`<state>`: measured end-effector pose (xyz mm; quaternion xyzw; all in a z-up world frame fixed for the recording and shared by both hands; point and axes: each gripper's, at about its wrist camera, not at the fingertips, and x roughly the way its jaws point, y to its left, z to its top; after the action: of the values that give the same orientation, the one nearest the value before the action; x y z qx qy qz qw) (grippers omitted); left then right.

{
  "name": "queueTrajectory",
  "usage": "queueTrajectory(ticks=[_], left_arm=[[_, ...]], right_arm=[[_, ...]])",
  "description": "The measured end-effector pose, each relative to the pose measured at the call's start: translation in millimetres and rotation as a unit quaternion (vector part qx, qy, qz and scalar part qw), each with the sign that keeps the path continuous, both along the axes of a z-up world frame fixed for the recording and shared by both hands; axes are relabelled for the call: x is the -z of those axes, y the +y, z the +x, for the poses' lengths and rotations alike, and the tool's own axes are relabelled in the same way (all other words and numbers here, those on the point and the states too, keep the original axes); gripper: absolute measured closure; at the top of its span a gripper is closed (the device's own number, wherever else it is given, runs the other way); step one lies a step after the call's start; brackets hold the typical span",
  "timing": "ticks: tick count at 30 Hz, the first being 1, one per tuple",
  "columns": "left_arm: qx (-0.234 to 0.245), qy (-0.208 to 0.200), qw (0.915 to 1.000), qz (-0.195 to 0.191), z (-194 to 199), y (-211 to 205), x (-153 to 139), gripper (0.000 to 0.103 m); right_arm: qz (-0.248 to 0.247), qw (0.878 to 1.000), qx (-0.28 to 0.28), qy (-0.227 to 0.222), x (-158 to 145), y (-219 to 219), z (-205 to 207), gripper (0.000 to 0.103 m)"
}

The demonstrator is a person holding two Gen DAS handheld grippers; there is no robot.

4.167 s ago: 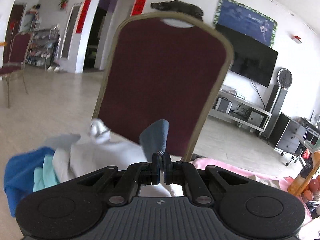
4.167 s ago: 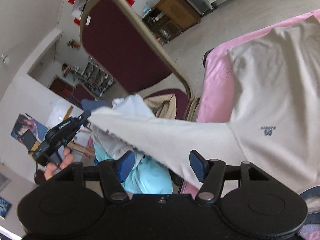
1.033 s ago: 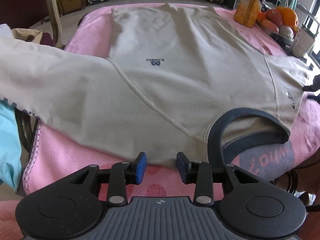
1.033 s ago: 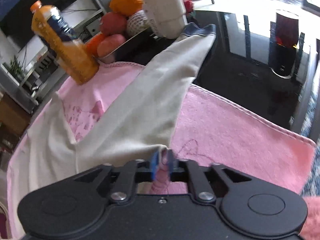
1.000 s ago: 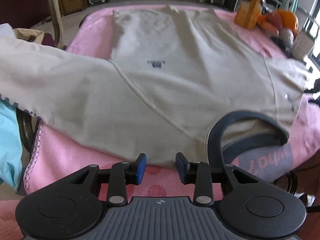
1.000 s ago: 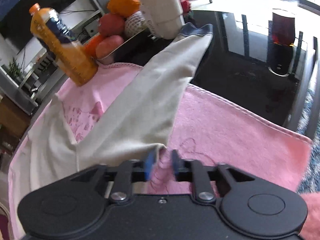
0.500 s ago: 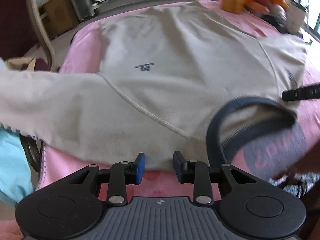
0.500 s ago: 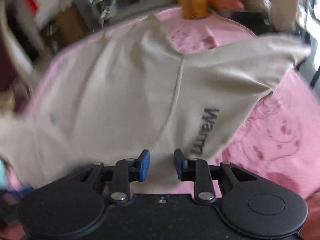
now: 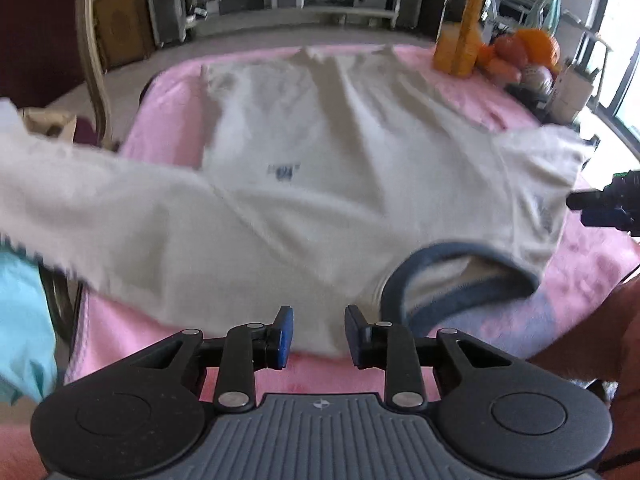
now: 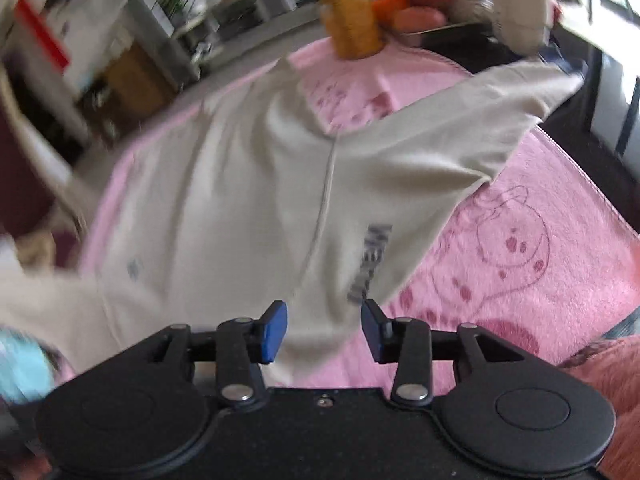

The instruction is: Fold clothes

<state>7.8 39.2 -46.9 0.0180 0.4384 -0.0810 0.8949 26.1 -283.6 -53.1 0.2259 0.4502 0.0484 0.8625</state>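
Fingers of the left gripper [image 9: 318, 336] stand apart over the near hem of the beige sweatshirt [image 9: 340, 168], which lies flat on the pink blanket [image 9: 168, 92]. The right gripper [image 10: 323, 330] is apart too, holding nothing. Only the left view shows the dark collar [image 9: 456, 280] at 2 o'clock; only the right shows bare blanket at 3 o'clock. Orange bottle [image 9: 460, 20] stands at 1 o'clock.

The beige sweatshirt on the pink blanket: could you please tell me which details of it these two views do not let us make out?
- The beige sweatshirt chest logo: left wrist view, motion blur makes it unreadable.
- Sleeve lettering: right wrist view, smeared by blur.
- One sleeve's cuff: left wrist view, cut off by the left edge.
- The shoulder edge nearest the camera: hidden behind the left hand-held gripper, which is open, as is the right hand-held gripper.
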Motion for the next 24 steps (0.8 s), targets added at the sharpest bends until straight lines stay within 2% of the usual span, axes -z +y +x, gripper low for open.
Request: queueTrajectory(ticks=[4, 6, 11, 14, 17, 19, 22, 24], left_arm=[[-0.017, -0.046, 0.9983, -0.031, 11.3, 10.2, -36.8, 0.076], [-0.031, -0.067, 0.9966, -0.037, 20.9, 15.9, -53.0, 0.075], [-0.070, -0.087, 0.9937, -0.010, 51.9, 26.7, -66.6, 0.074], [-0.097, -0.070, 0.9928, -0.011, 74.8, 38.9, -56.1, 0.074], [-0.108, -0.039, 0.9931, -0.025, 96.1, 52.1, -37.1, 0.072], [-0.109, -0.020, 0.9935, -0.026, 107.6, 54.6, -19.8, 0.071], [-0.110, 0.016, 0.9937, -0.008, 117.4, 48.9, 9.4, 0.071], [-0.099, 0.035, 0.9944, -0.007, 121.3, 43.2, 18.3, 0.071]], right_arm=[[0.054, 0.998, 0.014, -0.039, -34.3, -15.5, 16.1, 0.059], [0.063, 0.996, 0.009, -0.067, -53.0, -15.6, 26.6, 0.057], [0.065, 0.988, -0.010, -0.136, -93.2, -8.6, 54.2, 0.047], [0.055, 0.986, -0.022, -0.155, -99.6, -2.0, 74.6, 0.046], [0.041, 0.987, -0.028, -0.154, -89.3, 4.0, 97.5, 0.045], [0.037, 0.989, 0.002, -0.144, -77.1, -12.8, 109.0, 0.045], [0.031, 0.990, 0.061, -0.127, -57.1, -46.7, 124.5, 0.045], [0.028, 0.988, 0.100, -0.115, -43.8, -69.3, 134.9, 0.049]])
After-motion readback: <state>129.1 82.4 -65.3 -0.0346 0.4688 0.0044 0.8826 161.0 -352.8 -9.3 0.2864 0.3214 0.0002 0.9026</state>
